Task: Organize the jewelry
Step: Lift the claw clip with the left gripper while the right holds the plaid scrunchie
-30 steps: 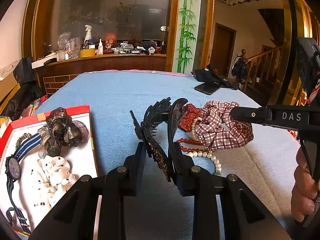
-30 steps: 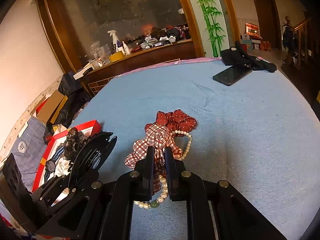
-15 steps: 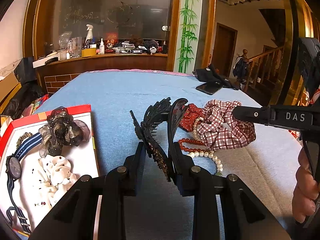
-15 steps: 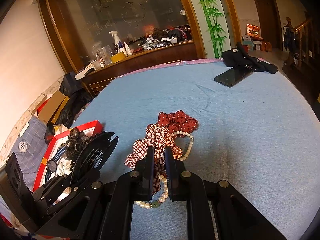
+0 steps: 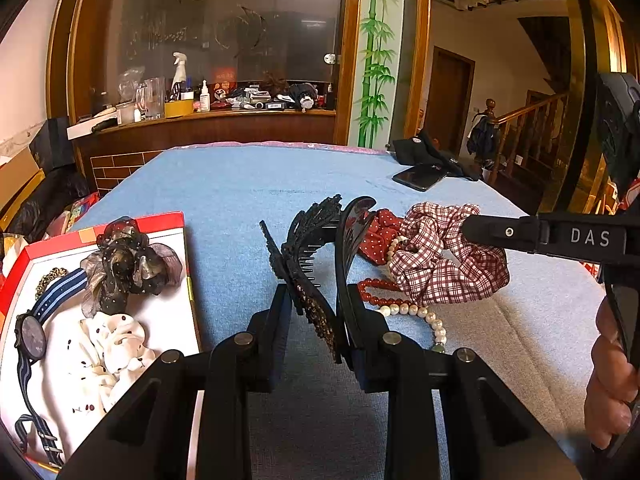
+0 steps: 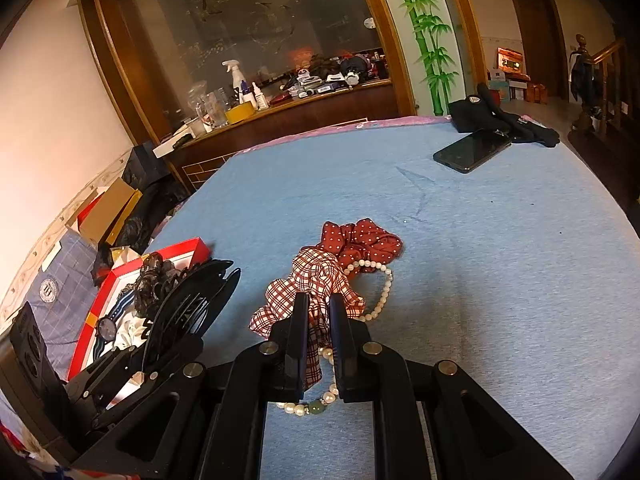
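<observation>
Scrunchies: three — plaid scrunchie, red dotted scrunchie, white dotted scrunchie.
Bead strands: two — pearl strand, red bead strand.
Black hair claw clip: one.
Dark gauze hair bow: one.
Striped-strap watch: one.
Red-rimmed box: one.
Phone: one.
Grippers: two.

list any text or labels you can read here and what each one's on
"DAS": white letters on the side of the right gripper.
Round crest on the blue checked cloth: too small to read.
Labels on the counter bottles: too blurred to read.
Round badge on the black garment: unreadable.
</observation>
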